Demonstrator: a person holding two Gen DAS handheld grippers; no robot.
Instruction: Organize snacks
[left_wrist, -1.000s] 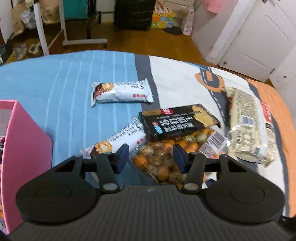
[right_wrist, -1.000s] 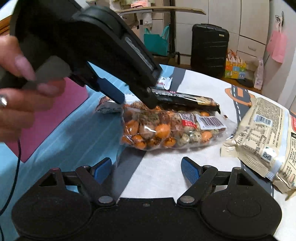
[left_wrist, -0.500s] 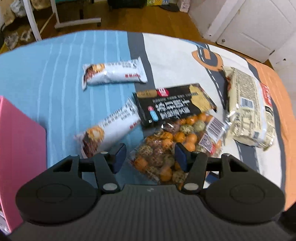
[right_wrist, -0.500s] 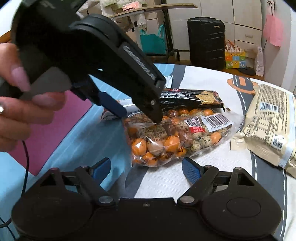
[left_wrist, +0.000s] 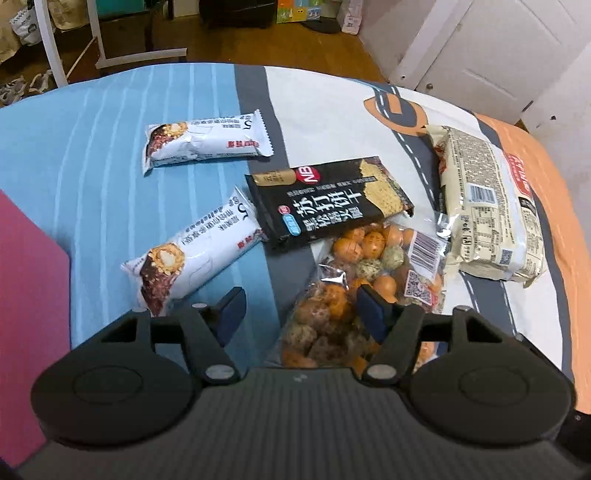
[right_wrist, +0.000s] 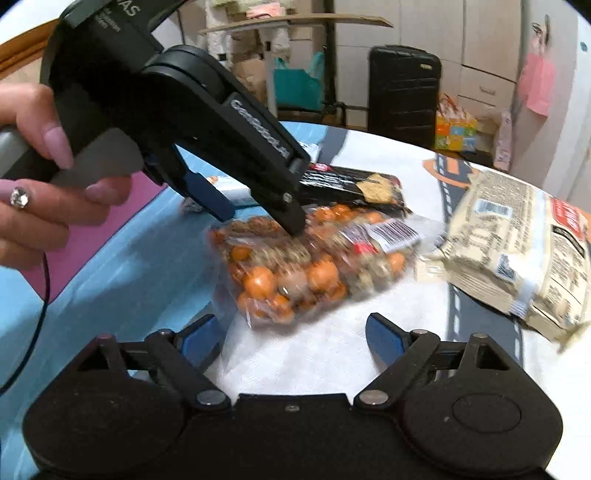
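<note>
A clear bag of orange and green coated nuts (left_wrist: 373, 254) (right_wrist: 295, 273) lies on the tablecloth. My left gripper (left_wrist: 301, 312) (right_wrist: 258, 221) points down over its near end, jaws opening. The right finger (right_wrist: 293, 221) rests on top of the bag and the left pad (left_wrist: 231, 308) stands clear of it, so there is no grip. My right gripper (right_wrist: 291, 339) hovers just short of the bag, its jaws wide and opening with nothing between them. A hand (right_wrist: 37, 192) holds the left gripper.
Two white chocolate bars (left_wrist: 207, 142) (left_wrist: 192, 254) lie on the blue stripes. A black cracker pack (left_wrist: 328, 199) (right_wrist: 354, 184) touches the bag's far side. A beige pack (left_wrist: 487, 206) (right_wrist: 517, 251) lies to the right. A pink box (left_wrist: 29, 295) (right_wrist: 92, 236) stands at the left.
The left gripper has tipped further down and its jaws have spread apart around the bag's near end. The right gripper's jaws have widened a little, and the bag sits nearer to them.
</note>
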